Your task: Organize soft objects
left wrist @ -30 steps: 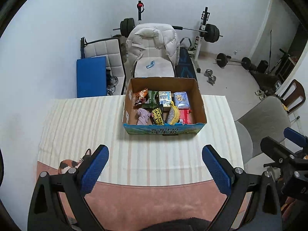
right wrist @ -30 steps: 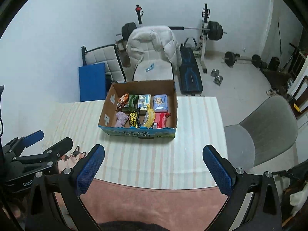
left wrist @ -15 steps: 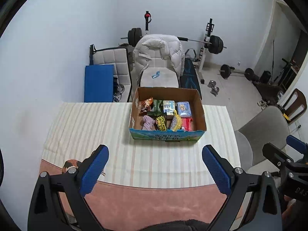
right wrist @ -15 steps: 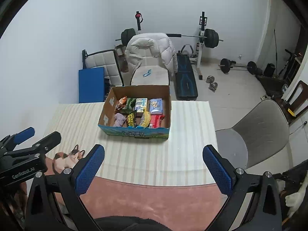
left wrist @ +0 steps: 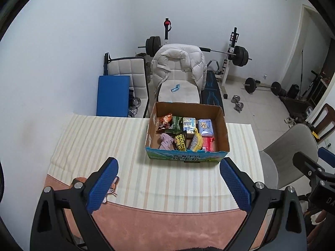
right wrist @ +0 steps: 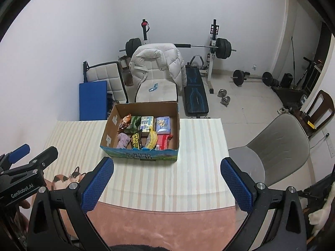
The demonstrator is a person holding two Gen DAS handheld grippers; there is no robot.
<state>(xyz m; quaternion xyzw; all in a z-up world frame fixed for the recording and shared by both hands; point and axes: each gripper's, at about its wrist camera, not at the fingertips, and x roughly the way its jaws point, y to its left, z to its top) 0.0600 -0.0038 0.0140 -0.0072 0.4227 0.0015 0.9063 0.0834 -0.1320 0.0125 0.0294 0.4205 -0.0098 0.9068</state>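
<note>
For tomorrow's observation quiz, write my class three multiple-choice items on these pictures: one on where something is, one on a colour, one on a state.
1. Where does the cardboard box stand?
A. on the striped cloth
B. on the floor
C. on the grey chair

2. What colour are the pads of the left hand-held gripper?
A. red
B. blue
C. green

3. How is the right hand-held gripper?
A. shut on the banana
B. shut on nothing
C. open, holding nothing

Answers:
1 A, the box sits on the striped cloth that covers the table.
2 B, both pads are blue.
3 C, its fingers stand wide apart with only cloth between them.
</note>
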